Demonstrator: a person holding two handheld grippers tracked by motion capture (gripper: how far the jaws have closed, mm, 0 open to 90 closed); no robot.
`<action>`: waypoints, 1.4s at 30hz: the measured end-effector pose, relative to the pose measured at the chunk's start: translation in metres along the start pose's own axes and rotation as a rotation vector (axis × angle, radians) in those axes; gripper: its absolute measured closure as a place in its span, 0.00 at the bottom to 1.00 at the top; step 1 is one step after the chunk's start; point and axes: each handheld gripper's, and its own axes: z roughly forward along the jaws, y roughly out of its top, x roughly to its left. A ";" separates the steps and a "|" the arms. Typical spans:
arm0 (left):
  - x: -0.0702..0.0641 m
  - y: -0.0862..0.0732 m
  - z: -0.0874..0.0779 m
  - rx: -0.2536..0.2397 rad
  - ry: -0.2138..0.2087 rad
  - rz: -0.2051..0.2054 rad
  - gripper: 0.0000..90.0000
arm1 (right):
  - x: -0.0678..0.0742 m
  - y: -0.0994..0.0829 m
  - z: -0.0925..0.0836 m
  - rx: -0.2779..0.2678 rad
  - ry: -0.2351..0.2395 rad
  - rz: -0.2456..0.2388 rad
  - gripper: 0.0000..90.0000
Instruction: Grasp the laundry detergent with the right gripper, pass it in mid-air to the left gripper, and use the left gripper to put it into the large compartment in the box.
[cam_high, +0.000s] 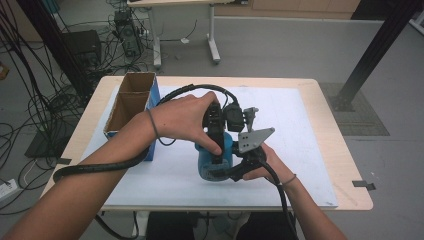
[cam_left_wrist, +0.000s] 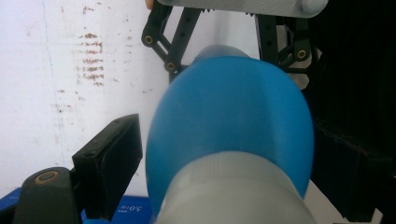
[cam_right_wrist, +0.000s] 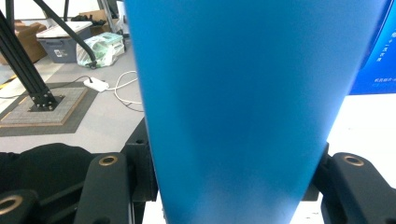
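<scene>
A blue bottle (cam_high: 209, 162) with a pale grey cap (cam_left_wrist: 233, 196) stands on the white mat near the table's front. My right gripper (cam_high: 227, 172) comes in from the right and is shut on the bottle's body (cam_right_wrist: 233, 102), one black jaw on each side. My left gripper (cam_high: 218, 150) reaches down over the top of the bottle (cam_left_wrist: 229, 121). Its jaws straddle the cap, and a narrow gap shows between the left pad (cam_left_wrist: 114, 156) and the bottle. In the left gripper view, the right gripper's black linkage (cam_left_wrist: 170, 44) lies beyond the bottle.
An open cardboard box (cam_high: 131, 102) with a blue side stands at the table's left, close to my left forearm. The white mat (cam_high: 300, 145) covers most of the tabletop. Cables and black frame posts crowd the floor behind the table.
</scene>
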 end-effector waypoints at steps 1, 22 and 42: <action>0.000 0.000 0.000 0.000 0.000 0.000 0.19 | 0.000 0.000 0.000 0.000 0.000 0.000 0.45; -0.002 -0.003 -0.001 -0.006 0.004 0.000 0.41 | 0.000 0.002 0.000 -0.006 0.000 -0.011 0.46; -0.001 0.002 -0.003 0.011 -0.001 -0.004 0.41 | 0.000 0.000 0.000 -0.019 0.004 -0.011 0.46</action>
